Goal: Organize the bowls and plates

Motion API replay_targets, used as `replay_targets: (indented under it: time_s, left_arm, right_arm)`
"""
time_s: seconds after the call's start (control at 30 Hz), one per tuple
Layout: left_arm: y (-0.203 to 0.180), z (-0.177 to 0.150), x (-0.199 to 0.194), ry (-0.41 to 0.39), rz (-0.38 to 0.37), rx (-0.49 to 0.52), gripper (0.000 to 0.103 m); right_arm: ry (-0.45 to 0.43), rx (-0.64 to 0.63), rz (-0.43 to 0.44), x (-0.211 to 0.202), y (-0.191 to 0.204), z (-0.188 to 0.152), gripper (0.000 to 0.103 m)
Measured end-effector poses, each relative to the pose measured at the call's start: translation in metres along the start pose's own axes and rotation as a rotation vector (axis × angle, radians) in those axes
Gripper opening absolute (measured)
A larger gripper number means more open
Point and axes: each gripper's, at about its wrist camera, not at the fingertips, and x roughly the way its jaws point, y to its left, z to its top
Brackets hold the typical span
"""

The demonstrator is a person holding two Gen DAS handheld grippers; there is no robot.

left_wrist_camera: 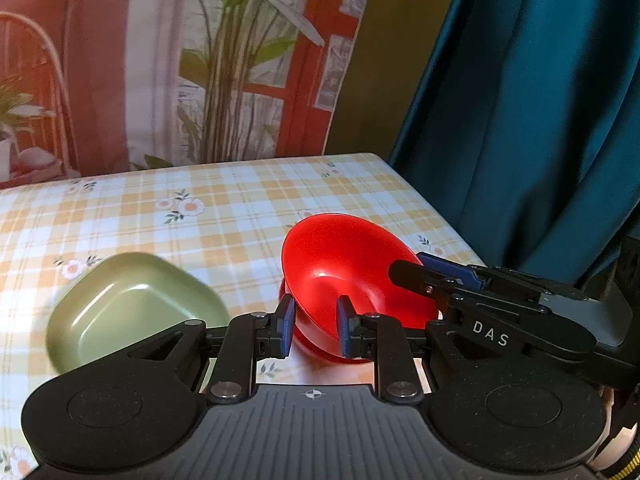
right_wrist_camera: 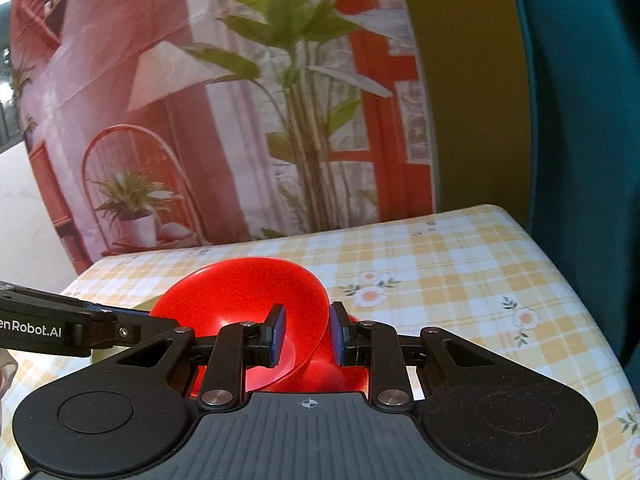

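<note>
My left gripper [left_wrist_camera: 314, 326] is clamped on the near rim of the shiny red plastic bowl [left_wrist_camera: 352, 268], one blue pad inside the wall, one outside. My right gripper [right_wrist_camera: 307, 334] pinches the same red bowl [right_wrist_camera: 248, 300] on its opposite rim, again with a pad on each side of the wall. In the left wrist view the right gripper's black fingers reach in from the right onto the bowl's far edge. The bowl is tilted, mouth facing the left camera, with both grips on it. I cannot tell whether its base touches the cloth.

Just left of it, a pale green square dish with rounded corners [left_wrist_camera: 132, 312] lies flat on the yellow-and-white checked tablecloth with small flower prints [left_wrist_camera: 200, 216]. The green dish and red bowl are apart, not touching.

Further back, the table's far edge meets a printed backdrop of plants and red window frames [left_wrist_camera: 240, 60]. A dark teal curtain [left_wrist_camera: 520, 100] hangs to the right of it.
</note>
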Motion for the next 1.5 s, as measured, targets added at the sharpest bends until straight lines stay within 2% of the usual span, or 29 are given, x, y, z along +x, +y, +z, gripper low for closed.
replay_targets:
  time_s: [0.37,0.9,1.2,1.3,1.5]
  left_arm:
    - [-0.004,-0.005,0.036,0.072,0.031,0.023,0.023]
    - [-0.002,-0.007,0.050,0.092,0.052,0.036,0.024]
    - [-0.001,-0.009,0.054,0.103,0.051,0.019,0.028]
    - [0.000,-0.009,0.055,0.103,0.049,0.011,0.034]
    - [0.000,-0.010,0.056,0.100,0.051,-0.002,0.036]
  right_arm:
    - [0.031,0.034,-0.015,0.015,-0.018,-0.016,0.023]
    - [0.029,0.056,-0.023,0.021,-0.017,-0.023,0.026]
    - [0.017,0.074,-0.028,0.018,-0.017,-0.025,0.027]
    - [0.014,0.083,-0.030,0.017,-0.018,-0.027,0.027]
    - [0.003,0.106,-0.021,0.017,-0.021,-0.030,0.027]
